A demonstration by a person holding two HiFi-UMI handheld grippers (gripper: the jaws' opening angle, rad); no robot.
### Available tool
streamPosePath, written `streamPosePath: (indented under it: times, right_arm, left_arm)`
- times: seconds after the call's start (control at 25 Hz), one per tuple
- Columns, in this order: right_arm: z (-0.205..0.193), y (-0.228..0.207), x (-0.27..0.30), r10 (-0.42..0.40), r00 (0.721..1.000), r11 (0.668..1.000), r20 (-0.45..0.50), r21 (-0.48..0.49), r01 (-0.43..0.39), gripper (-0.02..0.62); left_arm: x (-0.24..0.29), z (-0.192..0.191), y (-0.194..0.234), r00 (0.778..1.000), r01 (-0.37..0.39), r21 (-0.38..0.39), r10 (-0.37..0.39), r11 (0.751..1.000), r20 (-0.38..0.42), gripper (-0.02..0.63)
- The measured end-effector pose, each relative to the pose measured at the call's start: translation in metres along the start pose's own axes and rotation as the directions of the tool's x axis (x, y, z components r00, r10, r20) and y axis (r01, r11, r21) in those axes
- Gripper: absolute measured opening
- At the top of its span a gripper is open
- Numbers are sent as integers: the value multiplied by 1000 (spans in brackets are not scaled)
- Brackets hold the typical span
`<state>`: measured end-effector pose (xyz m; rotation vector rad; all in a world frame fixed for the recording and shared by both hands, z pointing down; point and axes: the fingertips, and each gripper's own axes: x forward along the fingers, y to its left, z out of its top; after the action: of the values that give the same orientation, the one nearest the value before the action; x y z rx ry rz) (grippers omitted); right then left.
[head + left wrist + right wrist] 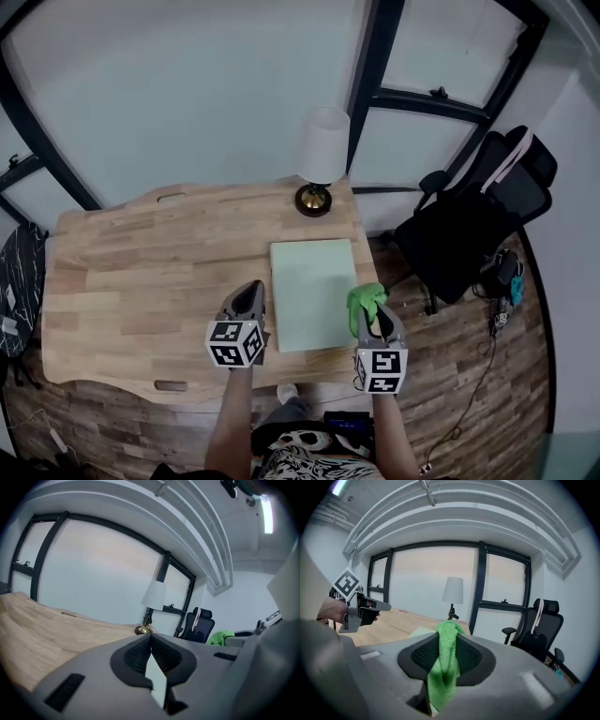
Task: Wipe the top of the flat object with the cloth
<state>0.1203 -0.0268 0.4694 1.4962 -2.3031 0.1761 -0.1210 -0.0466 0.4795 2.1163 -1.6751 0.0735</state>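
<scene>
A pale green flat board (312, 292) lies on the wooden table (141, 272), in front of the lamp. My right gripper (372, 317) hovers over the board's right front corner, shut on a bright green cloth (365, 299). In the right gripper view the cloth (446, 660) hangs bunched between the jaws, with the board (423, 631) ahead to the left. My left gripper (251, 291) is just left of the board's front edge, shut and empty. The left gripper view shows its pads (140, 656) pressed together with nothing between them, and the cloth (220, 637) off to the right.
A lamp with a white shade (322, 145) and brass base (313, 200) stands at the table's far edge behind the board. A black office chair (469, 225) sits on the floor to the right of the table. Window frames run behind the table.
</scene>
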Motion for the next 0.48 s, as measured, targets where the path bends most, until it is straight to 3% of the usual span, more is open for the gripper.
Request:
streamPosePath:
  times: [0.48]
  right_arm:
    - [-12, 2, 25, -7, 999, 999, -44, 41, 9, 94]
  left_arm:
    - [23, -24, 24, 997, -17, -2, 16, 1000, -78, 8]
